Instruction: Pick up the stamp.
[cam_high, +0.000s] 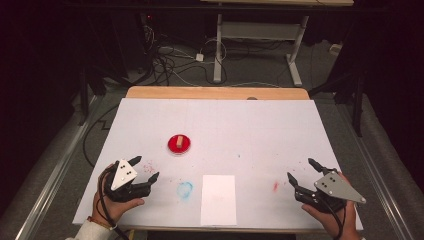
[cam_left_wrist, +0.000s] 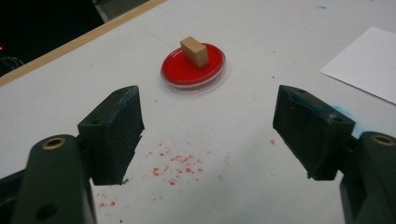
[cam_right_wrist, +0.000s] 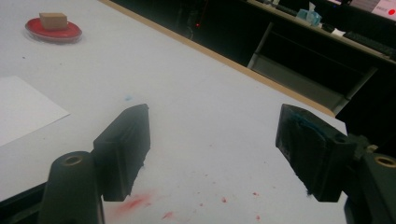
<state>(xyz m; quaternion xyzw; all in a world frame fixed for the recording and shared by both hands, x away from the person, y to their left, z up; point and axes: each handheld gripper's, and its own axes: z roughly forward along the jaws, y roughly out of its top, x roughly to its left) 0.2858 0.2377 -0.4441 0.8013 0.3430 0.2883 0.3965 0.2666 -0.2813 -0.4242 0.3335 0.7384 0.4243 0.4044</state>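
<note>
A round red dish (cam_high: 179, 145) sits left of the table's middle, with a small tan block (cam_high: 178, 141) standing on it. In the left gripper view the dish (cam_left_wrist: 192, 69) and block (cam_left_wrist: 194, 51) lie ahead of the jaws. My left gripper (cam_high: 144, 170) rests at the table's front left, open, with nothing between its jaws. At the front right my right gripper (cam_high: 301, 171) is open and holds nothing. Far off at the upper left of the right gripper view lie the dish (cam_right_wrist: 53, 29) and block (cam_right_wrist: 53, 20).
A white paper sheet (cam_high: 218, 199) lies at the front middle of the white table (cam_high: 250, 125). Beside it sits a blue smudge (cam_high: 185, 189). Red specks (cam_left_wrist: 175, 163) and a red smear (cam_high: 275, 186) mark the surface. Desk legs and cables are on the floor beyond the far edge.
</note>
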